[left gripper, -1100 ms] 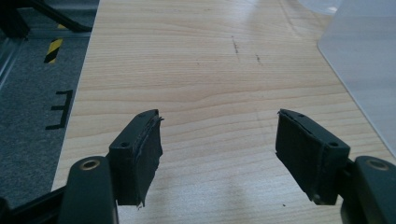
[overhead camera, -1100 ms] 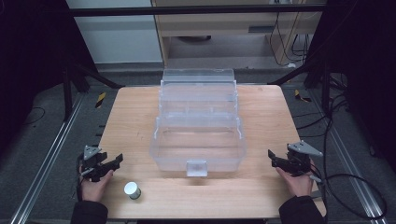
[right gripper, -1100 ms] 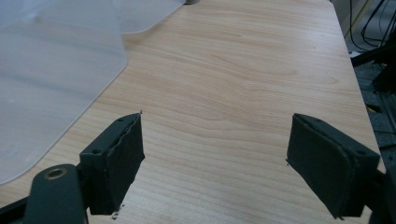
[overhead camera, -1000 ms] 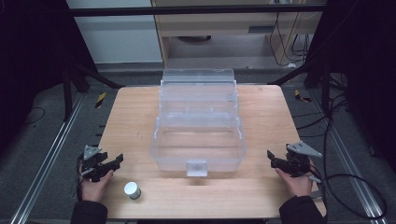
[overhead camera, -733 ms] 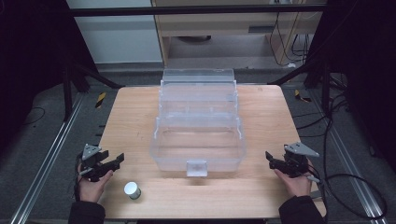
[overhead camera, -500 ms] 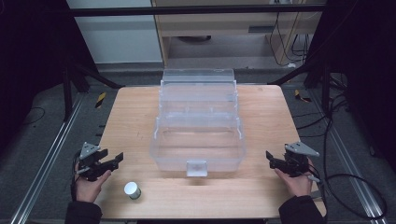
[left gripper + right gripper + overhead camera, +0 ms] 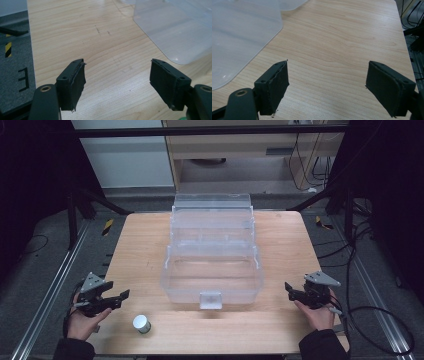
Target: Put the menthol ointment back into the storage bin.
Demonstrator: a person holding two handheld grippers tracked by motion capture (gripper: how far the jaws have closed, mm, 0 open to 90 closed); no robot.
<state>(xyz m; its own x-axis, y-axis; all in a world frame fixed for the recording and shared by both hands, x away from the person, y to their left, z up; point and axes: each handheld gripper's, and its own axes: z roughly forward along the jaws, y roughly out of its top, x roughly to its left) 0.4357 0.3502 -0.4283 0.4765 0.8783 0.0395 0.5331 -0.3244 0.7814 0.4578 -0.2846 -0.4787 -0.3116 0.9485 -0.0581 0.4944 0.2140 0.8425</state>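
Observation:
A clear plastic tiered box (image 7: 212, 265) stands open in the middle of the wooden table (image 7: 280, 235). A small white cylinder (image 7: 141, 323) sits near the front edge, left of the box's latch (image 7: 210, 299). My left gripper (image 7: 120, 298) hovers at the front left, open and empty, just left of the cylinder. In the left gripper view its jaws (image 7: 117, 75) stand wide apart over bare wood, with the box corner (image 7: 180, 32) ahead to the right. My right gripper (image 7: 289, 291) is open at the front right; in its own view (image 7: 327, 75) the box (image 7: 242, 32) lies to the left.
Metal frame rails (image 7: 45, 295) run along both sides of the table, with cables (image 7: 375, 315) on the floor at the right. A cabinet (image 7: 240, 150) stands beyond the far edge. Bare wood lies on either side of the box.
My left gripper has drifted slightly left, away from the cylinder. The right gripper has barely shifted. Both stay open; the box and the cylinder have not moved.

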